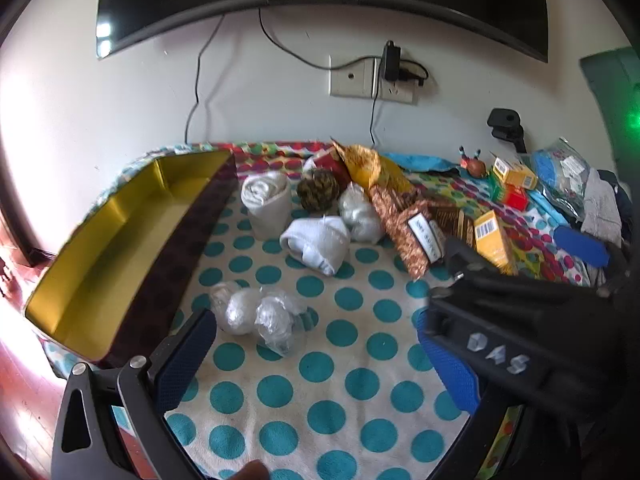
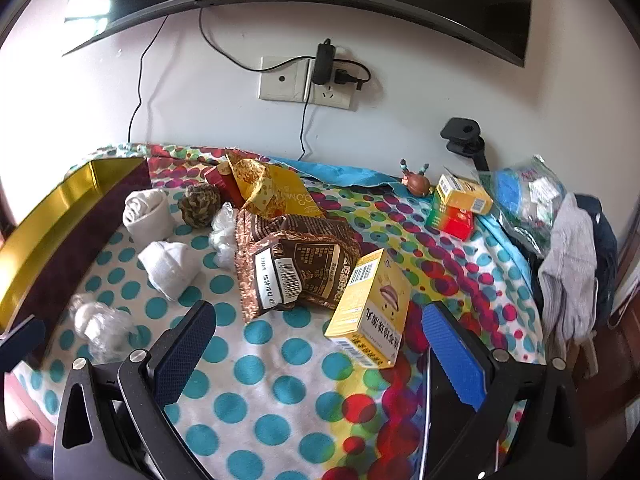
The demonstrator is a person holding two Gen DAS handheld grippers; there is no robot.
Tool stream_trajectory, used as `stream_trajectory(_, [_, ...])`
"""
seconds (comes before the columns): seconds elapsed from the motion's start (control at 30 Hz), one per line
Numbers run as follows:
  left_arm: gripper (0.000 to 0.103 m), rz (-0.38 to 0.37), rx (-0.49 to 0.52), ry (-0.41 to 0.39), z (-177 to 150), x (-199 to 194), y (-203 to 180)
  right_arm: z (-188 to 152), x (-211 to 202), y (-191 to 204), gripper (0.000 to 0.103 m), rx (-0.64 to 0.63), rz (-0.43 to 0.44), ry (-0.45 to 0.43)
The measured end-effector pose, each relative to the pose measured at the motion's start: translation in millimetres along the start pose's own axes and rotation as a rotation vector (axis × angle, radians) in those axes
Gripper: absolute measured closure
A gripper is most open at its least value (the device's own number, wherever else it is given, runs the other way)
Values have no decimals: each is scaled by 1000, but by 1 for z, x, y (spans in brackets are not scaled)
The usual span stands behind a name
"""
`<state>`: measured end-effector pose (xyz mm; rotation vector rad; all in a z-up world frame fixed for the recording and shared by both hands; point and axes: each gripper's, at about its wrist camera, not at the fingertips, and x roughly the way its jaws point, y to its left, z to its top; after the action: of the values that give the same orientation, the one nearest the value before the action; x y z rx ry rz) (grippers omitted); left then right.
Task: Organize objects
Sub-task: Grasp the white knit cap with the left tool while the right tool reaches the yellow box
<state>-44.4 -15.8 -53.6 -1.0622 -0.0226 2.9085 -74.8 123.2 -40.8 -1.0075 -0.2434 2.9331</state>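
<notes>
A gold-lined dark box stands open at the left of a dotted cloth; it also shows in the right wrist view. Scattered on the cloth are rolled white socks, a plastic-wrapped white bundle, a woven ball, brown snack bags and a yellow carton. My left gripper is open and empty, just in front of the wrapped bundle. My right gripper is open and empty, with the yellow carton just ahead between its fingers. The right gripper's body crosses the left wrist view.
The cloth covers a table against a white wall with a socket and cables. Small yellow and red boxes, a snail figure, a plastic bag and grey clothes lie at the right.
</notes>
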Motion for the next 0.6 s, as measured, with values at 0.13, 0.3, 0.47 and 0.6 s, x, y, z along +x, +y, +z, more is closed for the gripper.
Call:
stream_trajectory(0.13, [0, 28, 1, -6, -13, 16, 23, -5, 16, -15, 0, -21, -28, 12])
stream_trajectory(0.3, [0, 73, 15, -17, -7, 31, 40, -14, 41, -45, 0, 71, 8, 69])
stream_trajectory(0.47, [0, 17, 21, -34, 20, 41, 29, -20, 57, -60, 0, 110, 24, 96])
stream_trajectory(0.6, [0, 1, 97, -17, 40, 66, 4, -24, 61, -70, 0, 157, 67, 109])
